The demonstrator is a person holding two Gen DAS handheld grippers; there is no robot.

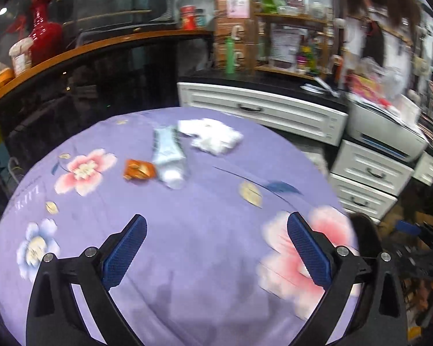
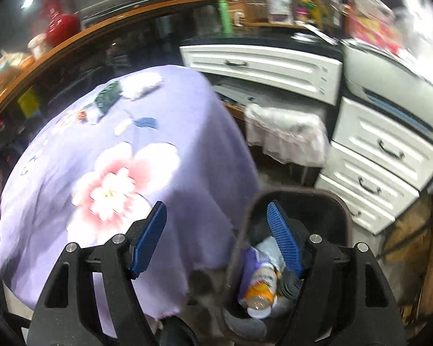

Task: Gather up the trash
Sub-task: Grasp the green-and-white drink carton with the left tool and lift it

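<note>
Left wrist view: a squeezed tube (image 1: 168, 155), orange wrapper (image 1: 139, 169) and crumpled tissue (image 1: 213, 135) are seen.
Both claws, left (image 1: 216, 227) and right (image 2: 216, 216), are held wide; the bin (image 2: 340, 201) contents are blurred.

Left claw (image 1: 216, 230) and right claw (image 2: 216, 222) both gape wide, holding nothing.

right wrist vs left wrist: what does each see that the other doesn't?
Right wrist only: the inside of the dark trash bin beside the table, with a plastic bottle and other rubbish in it, and the open right gripper above its rim.

Left wrist only: the open left gripper over the cloth, and the orange wrapper seen clearly.

Both: the purple floral tablecloth, the tube, the white crumpled tissue and the white drawers.
</note>
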